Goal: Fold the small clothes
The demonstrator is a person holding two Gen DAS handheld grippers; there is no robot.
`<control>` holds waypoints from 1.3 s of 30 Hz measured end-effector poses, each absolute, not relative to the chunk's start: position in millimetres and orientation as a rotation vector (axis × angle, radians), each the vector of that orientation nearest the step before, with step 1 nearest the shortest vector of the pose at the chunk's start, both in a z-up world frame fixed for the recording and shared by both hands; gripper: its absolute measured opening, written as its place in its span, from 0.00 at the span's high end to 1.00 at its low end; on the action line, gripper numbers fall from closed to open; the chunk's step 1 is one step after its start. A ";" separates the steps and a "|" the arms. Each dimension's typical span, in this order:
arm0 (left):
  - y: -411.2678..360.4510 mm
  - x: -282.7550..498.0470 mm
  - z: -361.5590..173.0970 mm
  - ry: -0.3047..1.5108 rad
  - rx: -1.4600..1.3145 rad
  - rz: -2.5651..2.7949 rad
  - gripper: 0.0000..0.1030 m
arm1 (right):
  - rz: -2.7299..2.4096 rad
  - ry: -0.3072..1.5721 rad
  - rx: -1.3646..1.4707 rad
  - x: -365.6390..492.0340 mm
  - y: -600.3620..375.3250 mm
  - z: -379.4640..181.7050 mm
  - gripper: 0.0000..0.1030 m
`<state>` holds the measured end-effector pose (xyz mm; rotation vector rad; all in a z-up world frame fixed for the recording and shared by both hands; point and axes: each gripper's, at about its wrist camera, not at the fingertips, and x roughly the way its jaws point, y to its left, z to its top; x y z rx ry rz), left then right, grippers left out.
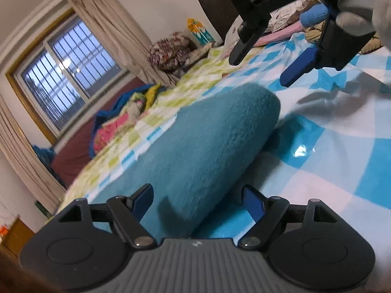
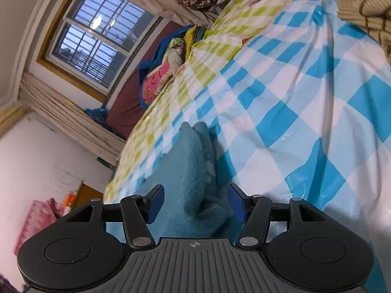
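A teal fleece garment [image 1: 202, 141] lies folded into a thick bundle on the blue-and-white checked bed cover [image 1: 342, 161]. My left gripper [image 1: 198, 197] is open just in front of the bundle's near end; the cloth shows between its blue pads [image 1: 254, 202], which do not press on it. At the upper right of the left wrist view, my right gripper [image 1: 261, 70] hangs open above the cover with nothing between its fingers, held by a gloved hand [image 1: 361, 12]. In the right wrist view the garment [image 2: 193, 171] lies below and ahead of the open right gripper [image 2: 195, 204].
A pile of clothes, among them a tan striped piece [image 2: 366, 12] and pink and blue ones [image 1: 308, 17], lies at the bed's far end by a dark headboard [image 1: 215, 7]. A green-checked cover [image 1: 136, 134] spans the left side. Beyond are colourful bedding [image 1: 117, 124] and a barred window [image 1: 61, 73].
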<state>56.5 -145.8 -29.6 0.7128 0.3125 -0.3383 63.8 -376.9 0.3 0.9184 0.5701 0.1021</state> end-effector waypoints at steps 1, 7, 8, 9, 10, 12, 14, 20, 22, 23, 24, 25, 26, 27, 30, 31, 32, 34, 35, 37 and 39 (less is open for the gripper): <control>-150.8 56.5 -30.6 0.304 0.721 -0.333 0.18 | 0.106 0.569 0.930 63.4 -379.8 -1.1 0.43; -172.9 68.8 -34.3 0.244 0.793 -0.293 0.15 | 0.100 0.576 1.024 66.9 -397.4 -14.6 0.43; -174.9 71.5 -34.6 0.239 0.802 -0.287 0.15 | 0.103 0.575 1.033 68.9 -399.1 -16.2 0.43; -175.7 75.2 -34.1 0.239 0.804 -0.279 0.15 | 0.102 0.575 1.032 71.5 -400.0 -17.1 0.43; -176.0 83.7 -33.3 0.243 0.796 -0.268 0.15 | 0.103 0.575 1.024 74.9 -400.4 -17.3 0.43; -175.0 93.1 -30.1 0.275 0.759 -0.255 0.30 | 0.111 0.573 1.013 83.3 -400.5 -17.0 0.41; -168.6 97.6 -25.4 0.324 0.704 -0.290 0.50 | 0.137 0.584 0.997 97.5 -398.8 -15.5 0.38; -146.7 91.5 2.3 0.358 0.559 -0.339 0.68 | 0.209 0.639 1.017 148.9 -387.7 -25.1 0.31; -138.8 91.0 11.3 0.374 0.499 -0.354 0.69 | 0.228 0.670 1.049 161.8 -384.5 -33.4 0.27; -134.9 90.5 14.7 0.380 0.473 -0.361 0.69 | 0.241 0.679 1.079 167.0 -383.9 -37.8 0.27; -132.2 89.3 16.9 0.383 0.457 -0.366 0.70 | 0.252 0.687 1.118 170.4 -383.1 -43.1 0.27; -130.7 87.8 17.6 0.384 0.448 -0.370 0.70 | 0.261 0.686 1.147 173.3 -381.7 -46.0 0.27; -128.5 85.7 18.6 0.386 0.439 -0.374 0.70 | 0.268 0.681 1.170 177.1 -380.4 -49.4 0.27; -128.8 87.3 18.6 0.388 0.435 -0.377 0.70 | 0.270 0.677 1.189 181.4 -378.0 -52.3 0.27; -124.9 86.3 21.4 0.399 0.406 -0.387 0.71 | 0.281 0.674 1.200 193.8 -366.7 -53.2 0.27; -124.1 89.3 24.2 0.402 0.396 -0.389 0.71 | 0.282 0.681 1.203 197.0 -363.2 -53.1 0.27; -122.8 90.9 25.9 0.407 0.384 -0.390 0.71 | 0.286 0.686 1.211 199.5 -360.2 -53.8 0.27; -121.3 90.6 27.7 0.419 0.364 -0.392 0.72 | 0.278 0.686 1.239 201.7 -358.2 -58.1 0.50; -122.2 90.6 27.8 0.422 0.361 -0.393 0.73 | 0.259 0.697 1.256 201.1 -358.1 -61.4 0.60; -122.2 87.4 29.0 0.430 0.349 -0.404 0.73 | 0.241 0.694 1.289 192.7 -360.6 -67.0 0.67; -119.5 77.4 31.4 0.431 0.326 -0.423 0.73 | 0.237 0.671 1.283 179.7 -360.9 -62.8 0.68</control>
